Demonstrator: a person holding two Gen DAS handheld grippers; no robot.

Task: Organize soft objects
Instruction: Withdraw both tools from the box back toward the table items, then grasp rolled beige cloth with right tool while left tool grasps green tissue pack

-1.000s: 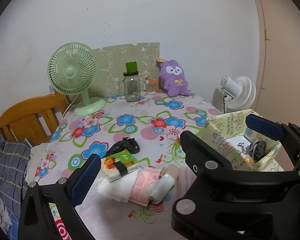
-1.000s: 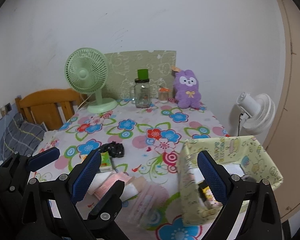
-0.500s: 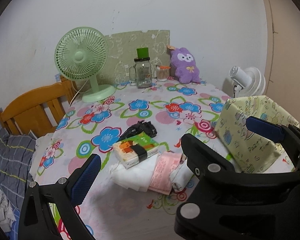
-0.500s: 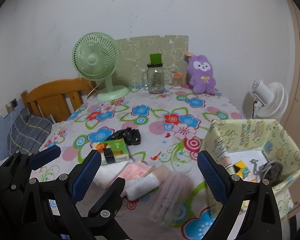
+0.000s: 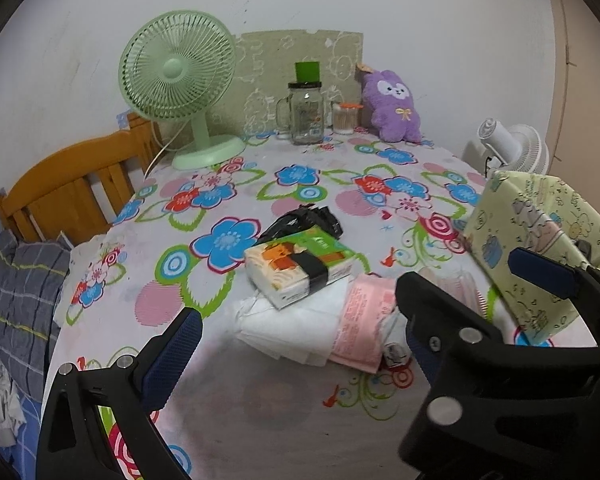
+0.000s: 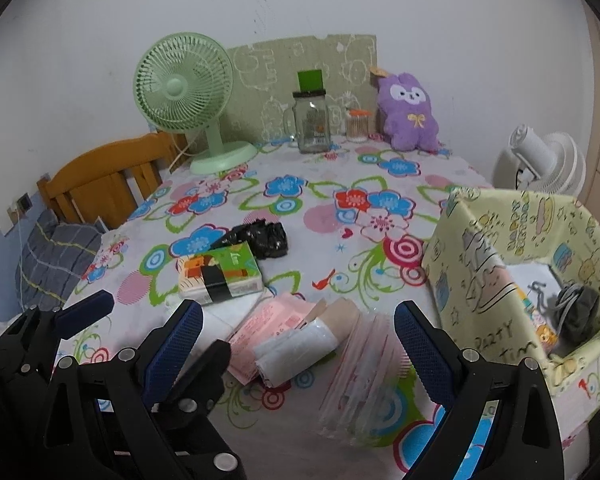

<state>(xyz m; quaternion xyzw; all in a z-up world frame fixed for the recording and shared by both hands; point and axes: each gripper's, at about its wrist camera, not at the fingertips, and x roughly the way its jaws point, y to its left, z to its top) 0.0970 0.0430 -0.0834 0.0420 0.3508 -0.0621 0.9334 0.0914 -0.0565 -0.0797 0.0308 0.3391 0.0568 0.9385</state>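
A pile of soft things lies at the table's near edge: a green and orange tissue pack (image 5: 298, 268) (image 6: 219, 274), a white folded cloth (image 5: 296, 326), a pink packet (image 5: 362, 326) (image 6: 260, 330), a white roll (image 6: 296, 350) and a clear sleeve of pink masks (image 6: 364, 372). A black bag (image 5: 306, 220) (image 6: 262, 238) lies behind. A yellow fabric box (image 5: 540, 248) (image 6: 520, 280) stands at the right. My left gripper (image 5: 300, 344) is open before the pile. My right gripper (image 6: 296, 344) is open over the roll.
A green fan (image 6: 188, 96), a glass jar (image 6: 310, 120), a small cup (image 6: 358, 126) and a purple plush (image 6: 410, 114) stand at the back. A white fan (image 6: 540, 164) is behind the box. A wooden headboard (image 5: 68, 192) and a bed are at the left.
Both grippers have come down and closer to the pile, which now looks larger. Nothing on the table has moved. Both grippers stay open.
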